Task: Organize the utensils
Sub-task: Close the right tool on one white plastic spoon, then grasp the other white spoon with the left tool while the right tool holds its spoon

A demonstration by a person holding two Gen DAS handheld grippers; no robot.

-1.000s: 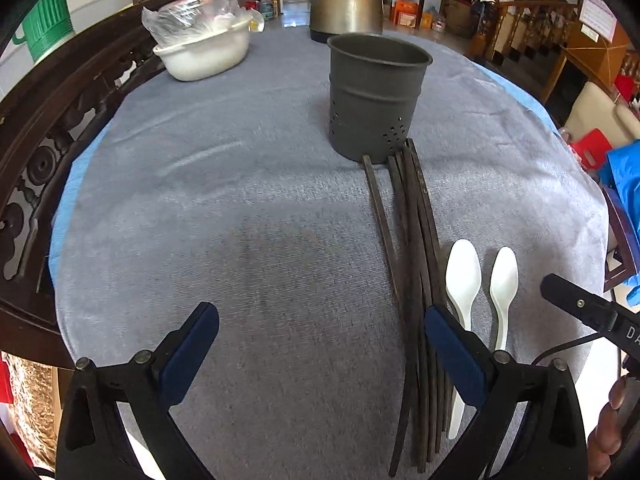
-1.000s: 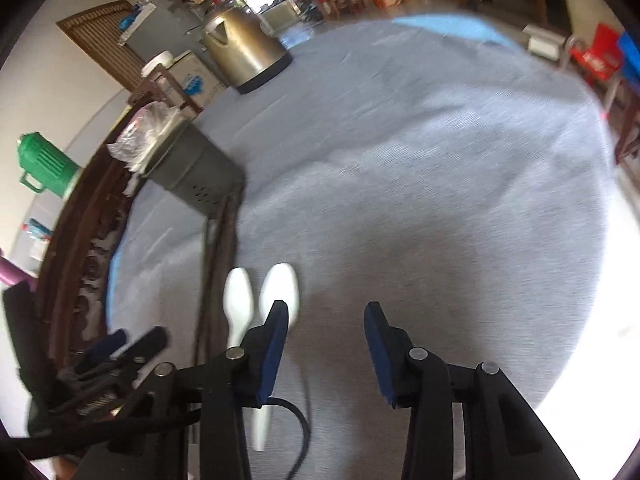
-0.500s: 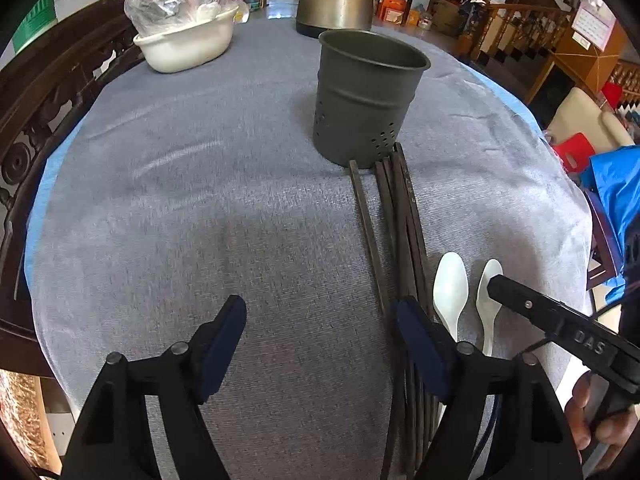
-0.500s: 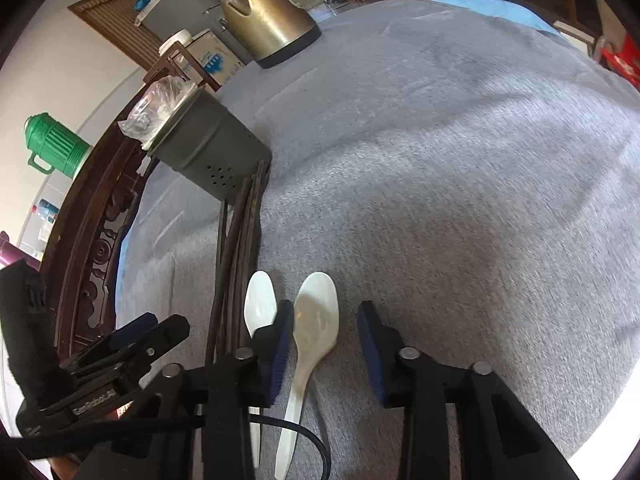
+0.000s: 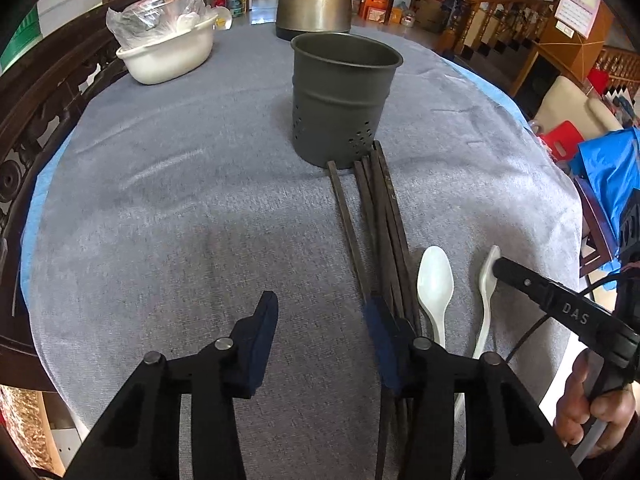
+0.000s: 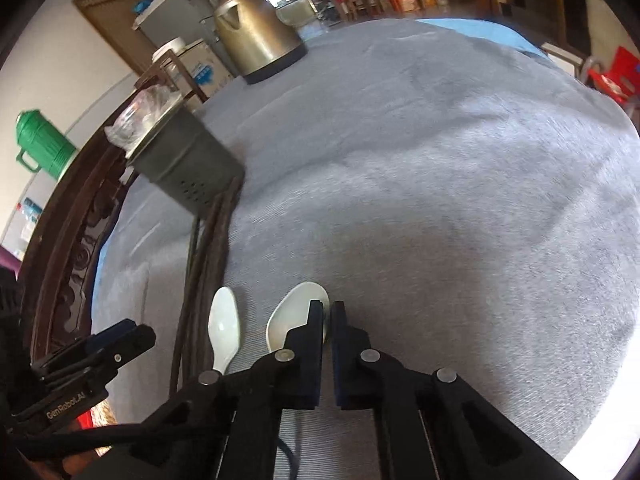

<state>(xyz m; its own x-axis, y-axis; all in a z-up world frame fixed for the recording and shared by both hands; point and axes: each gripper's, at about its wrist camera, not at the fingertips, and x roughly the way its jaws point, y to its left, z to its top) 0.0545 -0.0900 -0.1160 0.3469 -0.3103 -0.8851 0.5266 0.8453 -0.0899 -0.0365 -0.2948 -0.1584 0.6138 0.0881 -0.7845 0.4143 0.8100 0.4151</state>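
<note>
A matt metal holder point(image 5: 344, 96), glossy white plastic spoons point(image 5: 434, 280), dark wooden chopsticks point(image 5: 380, 216) and rough grey cloth point(image 5: 180, 208) are seen.

At the bottom centre of the frame, the right gripper point(image 6: 326, 312) pinches the rim of a white plastic spoon point(image 6: 292, 316). A second white plastic spoon point(image 6: 225, 326) lies just left, beside dark wooden chopsticks point(image 6: 208, 248).

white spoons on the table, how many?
2. The left spoon lies flat just right of the chopstick bundle. The right spoon is tipped on edge, its bowl at the nearly closed right gripper. None seen elsewhere; the holder looks empty.
</note>
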